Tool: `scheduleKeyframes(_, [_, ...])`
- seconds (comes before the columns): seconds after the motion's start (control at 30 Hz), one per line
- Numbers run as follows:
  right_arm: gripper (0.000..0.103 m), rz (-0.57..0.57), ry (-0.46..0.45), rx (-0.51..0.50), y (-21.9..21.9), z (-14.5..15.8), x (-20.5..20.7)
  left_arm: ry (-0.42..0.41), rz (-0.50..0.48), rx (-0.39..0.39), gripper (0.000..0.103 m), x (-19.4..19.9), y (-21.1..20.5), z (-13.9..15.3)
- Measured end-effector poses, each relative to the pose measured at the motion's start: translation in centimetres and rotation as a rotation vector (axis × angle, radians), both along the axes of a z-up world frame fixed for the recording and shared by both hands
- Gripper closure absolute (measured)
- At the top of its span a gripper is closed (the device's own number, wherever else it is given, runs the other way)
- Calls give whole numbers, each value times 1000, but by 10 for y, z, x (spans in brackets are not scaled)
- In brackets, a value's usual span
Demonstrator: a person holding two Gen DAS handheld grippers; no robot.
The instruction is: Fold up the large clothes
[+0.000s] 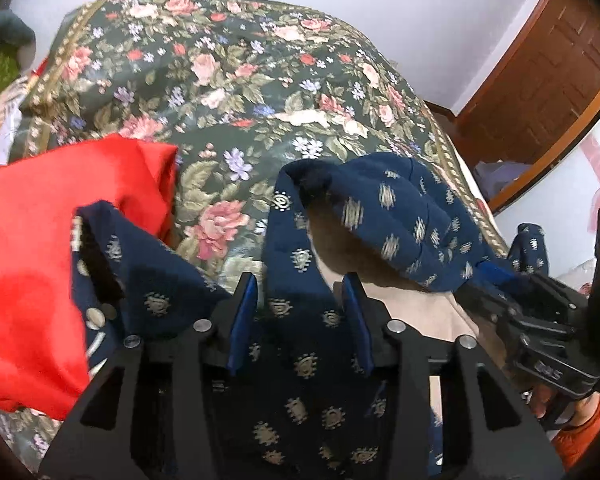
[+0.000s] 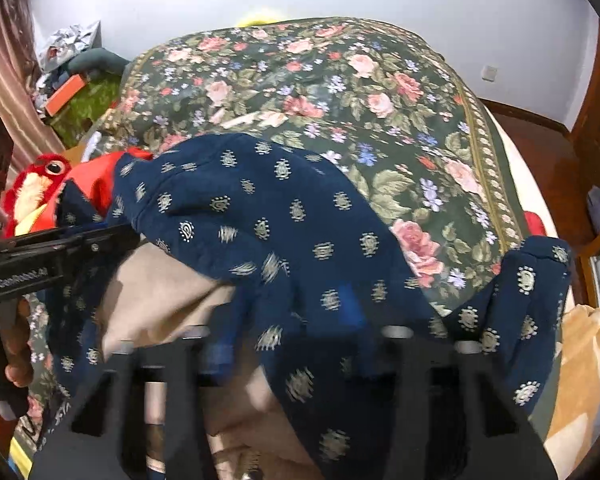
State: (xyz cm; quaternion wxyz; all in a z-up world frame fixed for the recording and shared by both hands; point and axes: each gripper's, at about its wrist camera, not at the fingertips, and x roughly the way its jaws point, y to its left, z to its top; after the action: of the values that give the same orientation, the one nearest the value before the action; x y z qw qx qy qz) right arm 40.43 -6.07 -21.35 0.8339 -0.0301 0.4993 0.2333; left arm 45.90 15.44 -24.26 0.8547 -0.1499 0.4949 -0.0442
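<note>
A navy garment [image 1: 400, 208] with small gold motifs lies bunched on the bed, its folds lifted. One strip of it runs between the blue pads of my left gripper [image 1: 300, 316]. The pads stand apart and a gap shows beside the right one, so this gripper is open around the cloth. At the right edge, my right gripper [image 1: 486, 274] is shut on a gathered edge of the same garment. In the right wrist view the navy garment [image 2: 284, 208] drapes over my blurred right gripper [image 2: 284, 332], hiding its fingertips. The left gripper [image 2: 108, 230] reaches in from the left into the cloth.
A dark floral bedspread [image 1: 228, 92] covers the bed. A red cloth [image 1: 40, 240] lies at the left, with a red plush toy [image 2: 40, 184] beside it. Beige cloth [image 2: 160, 292] shows under the garment. A wooden door [image 1: 540, 80] stands right; clutter [image 2: 72, 88] piles up far left.
</note>
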Motion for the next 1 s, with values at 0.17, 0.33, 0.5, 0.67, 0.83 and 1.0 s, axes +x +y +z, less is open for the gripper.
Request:
scheduleKeyframes(0.17, [94, -35, 54, 61, -21, 5, 0, 27, -38, -31, 89, 0, -10, 3])
scheduleKeyframes(0.33, [94, -52, -15, 92, -40, 45, -21, -22, -52, -34, 94, -14, -20, 35])
scheduleKeyframes(0.5, [94, -42, -69, 135, -59, 90, -51, -103, -116, -65, 95, -42, -32, 83])
scheduleKeyframes(0.67, [95, -14, -81, 172, -75, 112, -92, -162, -185, -52, 95, -86, -51, 122])
scheduleKeyframes(0.83, [95, -1, -61, 180, -94, 111, -140, -180, -227, -63, 95, -133, -67, 133])
scheduleKeyframes(1.0, [95, -4, -15, 162, -107, 96, -171, -148, -256, -35, 95, -177, -83, 114])
